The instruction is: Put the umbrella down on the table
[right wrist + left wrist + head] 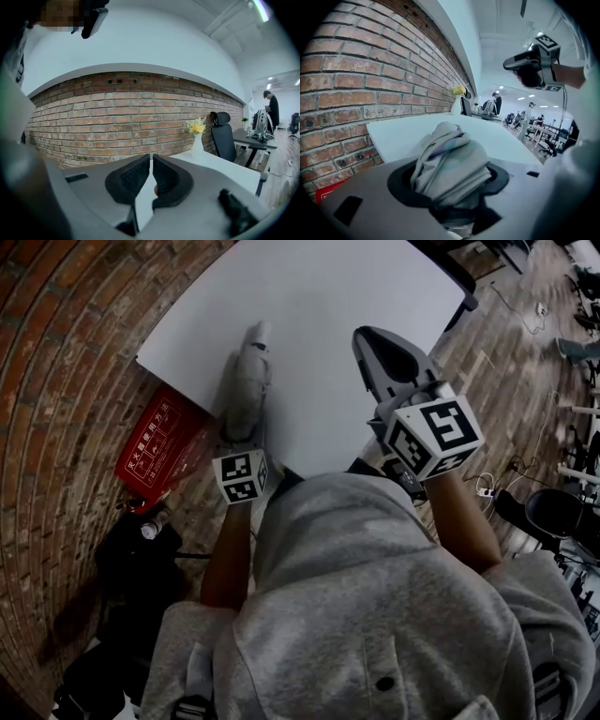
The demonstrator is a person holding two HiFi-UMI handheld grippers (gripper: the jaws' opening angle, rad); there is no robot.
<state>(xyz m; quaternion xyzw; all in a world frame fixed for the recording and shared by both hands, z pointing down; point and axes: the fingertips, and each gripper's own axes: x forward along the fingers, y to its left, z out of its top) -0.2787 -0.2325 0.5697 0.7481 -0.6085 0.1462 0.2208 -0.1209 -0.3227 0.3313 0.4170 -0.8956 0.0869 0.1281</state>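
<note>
A folded grey umbrella lies lengthwise over the white table near its left corner, tip pointing away from me. My left gripper is shut on its near end. In the left gripper view the bunched fabric of the umbrella fills the space between the jaws of the left gripper, low over the table. My right gripper hovers above the table to the right, shut and holding nothing. Its pads nearly touch in the right gripper view, and this right gripper also shows in the left gripper view.
A brick wall runs along the table's left side. On the floor below it sit a red box and a black bag. A white vase with yellow flowers stands at the table's far end, beside a black office chair.
</note>
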